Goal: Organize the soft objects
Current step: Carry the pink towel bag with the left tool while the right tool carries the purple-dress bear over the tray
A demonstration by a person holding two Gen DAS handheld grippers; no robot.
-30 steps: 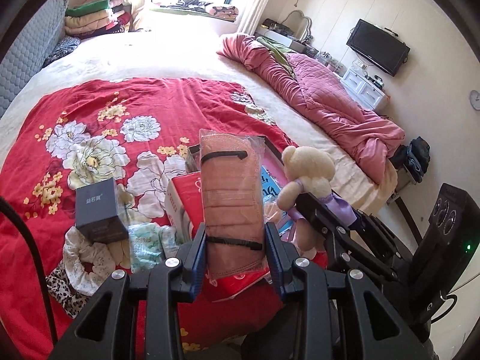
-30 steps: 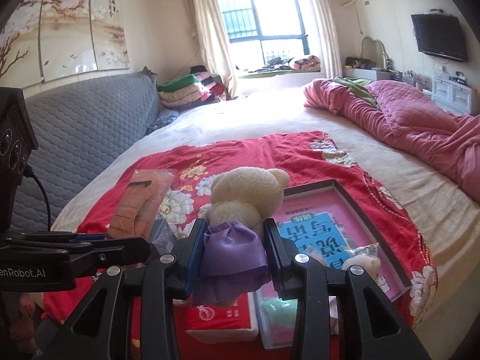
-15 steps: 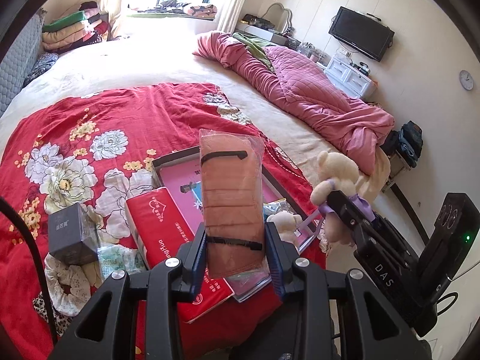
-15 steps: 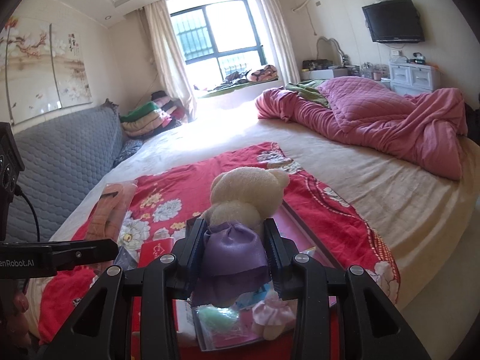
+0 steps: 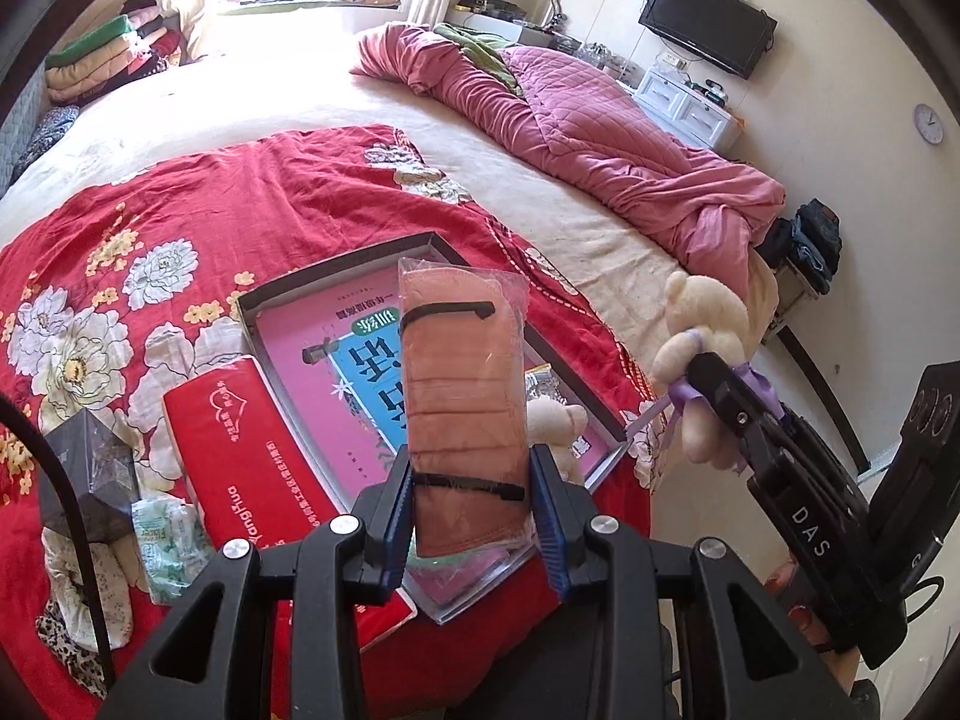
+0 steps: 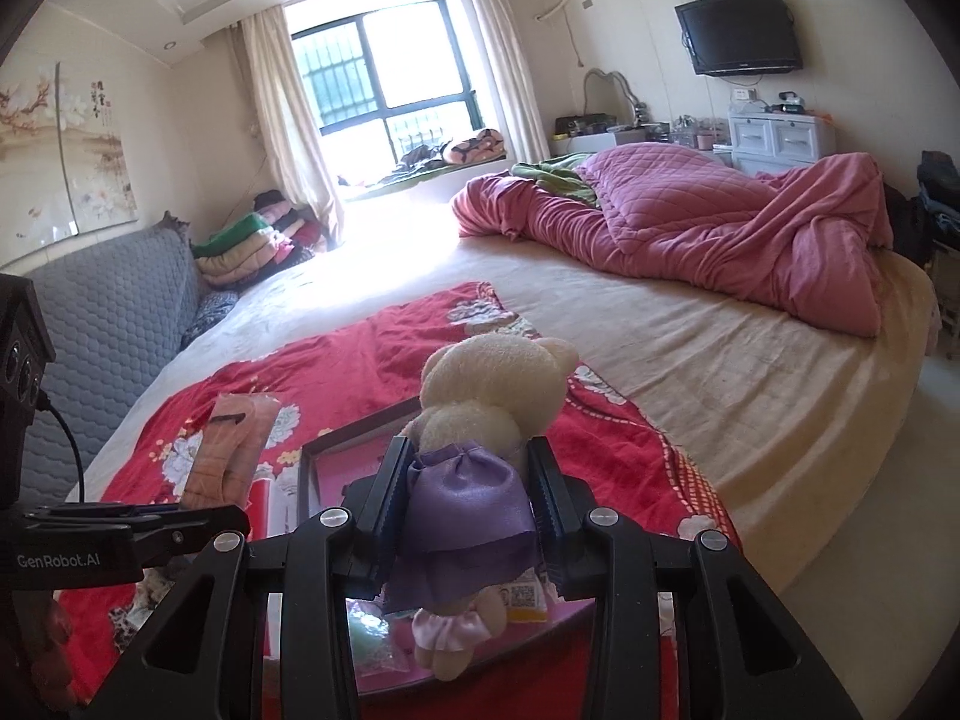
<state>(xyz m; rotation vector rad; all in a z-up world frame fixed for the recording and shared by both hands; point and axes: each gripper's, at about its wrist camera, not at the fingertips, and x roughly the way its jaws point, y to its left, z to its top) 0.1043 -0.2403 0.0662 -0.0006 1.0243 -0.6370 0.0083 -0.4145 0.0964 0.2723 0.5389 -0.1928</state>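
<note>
Much of the near part of the scene is hidden from us. In the left wrist view our own gripper frame covers the near edge of the red floral blanket [image 5: 252, 204], and the bagged pack of pinkish cloth [image 5: 462, 396] stands in front of the pink box [image 5: 336, 324], so we see only part of the blue printed sheet inside it. A small plush toy [image 5: 555, 426] in the box peeks out to the right of the pack; we cannot tell how it lies. At far left a dark box [image 5: 90, 480] and a green-printed packet [image 5: 171, 534] sit beside the red tissue pack [image 5: 240, 450], and the patterned fabric below them is cut off by the lens rim.

Our left gripper [image 5: 471, 498] is closed most of the way onto the lower part of the cloth pack, both blue pads pressing its sides, holding it upright above the near end of the box.

Our right gripper [image 6: 471, 504] is likewise narrowed onto the cream teddy bear [image 6: 498, 384], clamping its purple satin skirt; the bear faces away from that camera, so its face is unseen. It hangs above the near right corner of the box, right of the cloth pack.
</note>
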